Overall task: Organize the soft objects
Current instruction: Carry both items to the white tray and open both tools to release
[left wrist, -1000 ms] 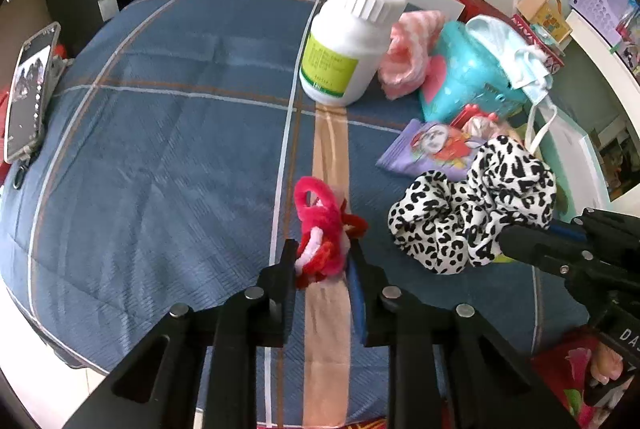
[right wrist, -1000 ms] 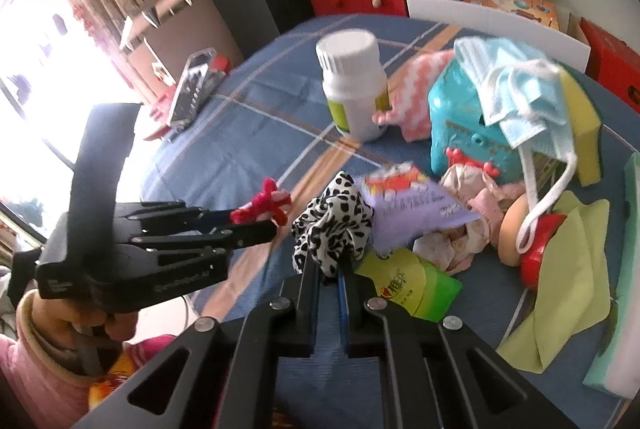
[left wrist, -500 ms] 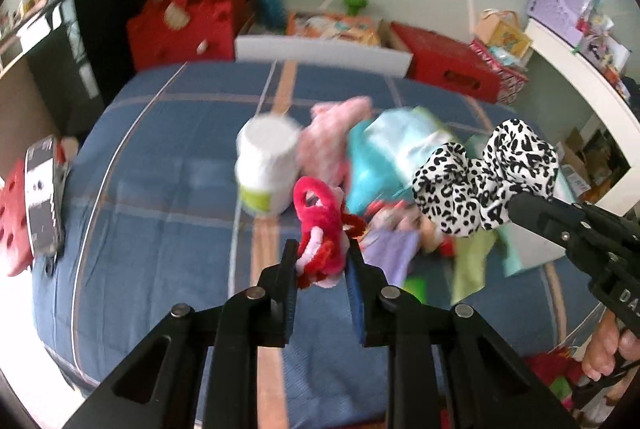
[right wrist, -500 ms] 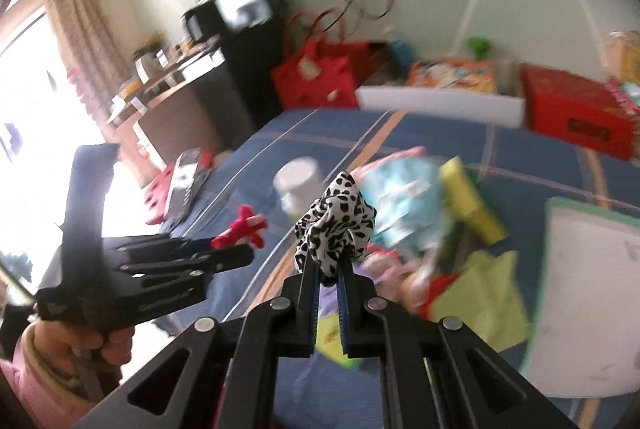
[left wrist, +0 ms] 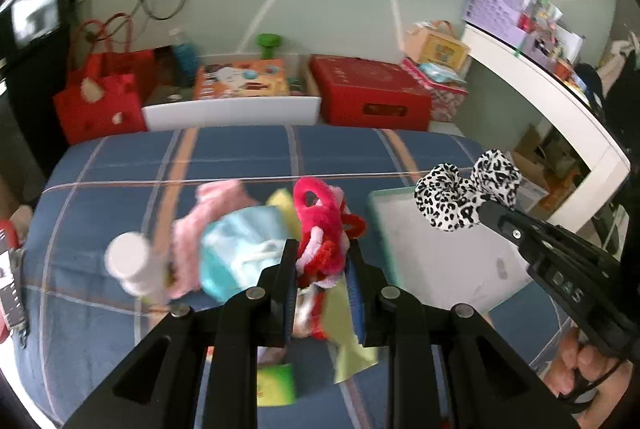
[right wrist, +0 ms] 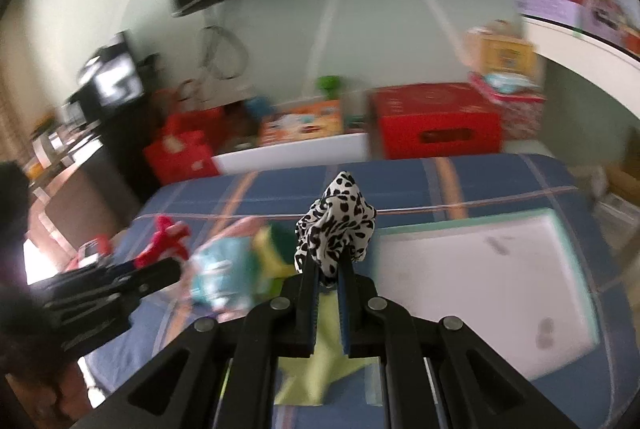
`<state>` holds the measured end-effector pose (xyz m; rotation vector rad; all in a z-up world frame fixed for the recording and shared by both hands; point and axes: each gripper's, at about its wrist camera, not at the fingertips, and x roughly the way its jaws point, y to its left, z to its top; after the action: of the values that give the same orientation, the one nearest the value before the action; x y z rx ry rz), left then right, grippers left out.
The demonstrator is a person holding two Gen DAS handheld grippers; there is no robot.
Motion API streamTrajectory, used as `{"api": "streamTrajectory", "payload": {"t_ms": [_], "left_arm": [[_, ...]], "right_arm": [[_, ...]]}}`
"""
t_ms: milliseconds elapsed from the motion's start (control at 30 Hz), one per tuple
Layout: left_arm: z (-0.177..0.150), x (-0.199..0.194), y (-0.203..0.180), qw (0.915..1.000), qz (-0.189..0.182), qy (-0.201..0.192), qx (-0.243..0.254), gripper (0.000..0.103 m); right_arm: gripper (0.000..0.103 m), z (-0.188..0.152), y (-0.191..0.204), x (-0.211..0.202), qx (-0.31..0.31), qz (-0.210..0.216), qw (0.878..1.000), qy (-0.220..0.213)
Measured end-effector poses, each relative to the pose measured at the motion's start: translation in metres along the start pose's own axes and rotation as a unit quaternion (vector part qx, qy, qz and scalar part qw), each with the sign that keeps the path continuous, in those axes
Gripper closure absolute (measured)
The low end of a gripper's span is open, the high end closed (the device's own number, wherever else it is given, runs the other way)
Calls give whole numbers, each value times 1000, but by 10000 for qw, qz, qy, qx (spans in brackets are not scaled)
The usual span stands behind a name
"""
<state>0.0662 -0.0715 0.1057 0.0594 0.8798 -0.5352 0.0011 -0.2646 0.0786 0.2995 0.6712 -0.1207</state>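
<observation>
My left gripper (left wrist: 322, 253) is shut on a red and pink fuzzy hair tie (left wrist: 322, 225), held high above the blue plaid bed (left wrist: 120, 165). My right gripper (right wrist: 329, 269) is shut on a black-and-white spotted scrunchie (right wrist: 336, 229); it also shows in the left wrist view (left wrist: 466, 197), to the right of the left gripper. The left gripper and hair tie show in the right wrist view (right wrist: 164, 241) at the left. A white tray with a teal rim (right wrist: 480, 269) lies on the bed below and right of the scrunchie.
On the bed lie a white bottle (left wrist: 132, 265), a pink cloth (left wrist: 208, 213), a teal item (left wrist: 240, 249) and yellow-green cloths (right wrist: 312, 369). Red boxes (left wrist: 372, 97) and a red bag (left wrist: 100, 105) stand behind the bed. A white shelf (left wrist: 552, 101) runs along the right.
Both grippers have risen well above the bed and moved toward the right, each still holding its item. The white tray has come into view under the scrunchie.
</observation>
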Motion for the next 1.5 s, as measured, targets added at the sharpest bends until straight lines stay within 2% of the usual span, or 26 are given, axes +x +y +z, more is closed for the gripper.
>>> {"api": "streamTrajectory", "payload": {"t_ms": [133, 300, 467, 700, 867, 1100, 1200, 1233, 1267, 1300, 1333, 1400, 1500], "left_arm": [[8, 20, -31, 9992, -136, 116, 358, 80], [19, 47, -58, 9976, -182, 227, 629, 80], [25, 79, -91, 9954, -289, 223, 885, 80], [20, 145, -132, 9913, -378, 492, 1164, 80], [14, 183, -138, 9916, -351, 660, 1057, 79], [-1, 214, -134, 9917, -306, 870, 901, 74], [-3, 214, -131, 9917, -333, 908, 848, 69], [-4, 213, -130, 9916, -367, 921, 830, 63], [-4, 211, -129, 9915, -409, 933, 810, 54], [-3, 208, -129, 9913, -446, 941, 801, 50], [-2, 206, -129, 9912, -480, 939, 798, 43], [1, 198, -127, 9911, -531, 921, 798, 42], [5, 188, -124, 9923, -359, 910, 765, 34]], "right_arm": [[92, 5, -35, 13, 252, -497, 9984, 118], [92, 9, -71, 24, 721, -743, 9945, 168], [92, 12, -107, 32, 1104, -1118, 9876, 12], [92, -2, -165, 59, 1761, -1386, 9745, 87], [92, -11, -190, 75, 1955, -1596, 9676, 115], [91, -16, -195, 92, 1966, -1607, 9665, 369], [90, -15, -189, 94, 1840, -1621, 9683, 476], [90, -14, -187, 94, 1795, -1643, 9686, 510], [87, -13, -185, 93, 1741, -1678, 9688, 549], [82, -12, -183, 91, 1704, -1716, 9686, 574], [72, -10, -180, 89, 1661, -1736, 9689, 591], [51, -8, -177, 85, 1610, -1749, 9694, 610], [47, -6, -169, 79, 1422, -1865, 9699, 655]]}}
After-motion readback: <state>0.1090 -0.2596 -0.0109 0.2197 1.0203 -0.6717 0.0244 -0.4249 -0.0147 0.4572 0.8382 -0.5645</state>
